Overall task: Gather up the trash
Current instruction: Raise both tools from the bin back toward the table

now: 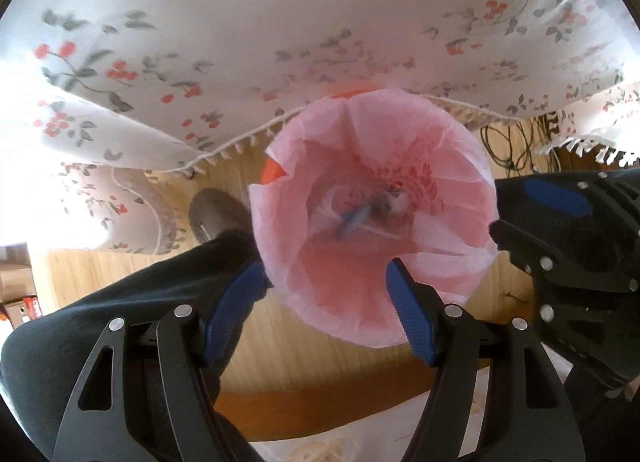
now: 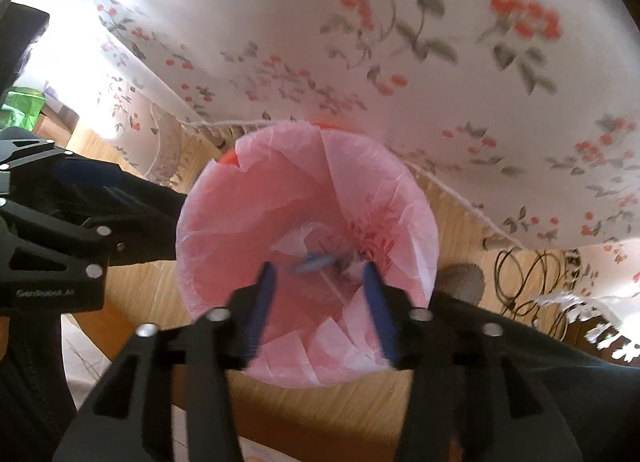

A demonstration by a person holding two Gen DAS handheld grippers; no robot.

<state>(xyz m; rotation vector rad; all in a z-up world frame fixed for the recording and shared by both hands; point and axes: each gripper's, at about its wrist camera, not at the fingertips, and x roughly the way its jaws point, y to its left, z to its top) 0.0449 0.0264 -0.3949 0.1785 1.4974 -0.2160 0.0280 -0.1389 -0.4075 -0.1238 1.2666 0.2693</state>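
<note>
While your right gripper [image 2: 320, 282] hangs with its jaws parted and empty directly above the bin's mouth, your left gripper [image 1: 326, 278], likewise spread and empty, straddles the near rim. Both point down into the pink liner [image 2: 224, 230] of the trash bin [image 1: 272, 172]. Blue and pale scraps [image 2: 314, 262] lie at its bottom, straight ahead of the right fingers, the nearer pair.

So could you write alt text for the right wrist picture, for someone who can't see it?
An open two-finger gripper points down into a trash bin lined with a pink bag, with blurry blue and white scraps at the bottom. The bin stands on a wooden floor beside a white tablecloth printed with red berries. The other gripper shows at the left edge.
</note>
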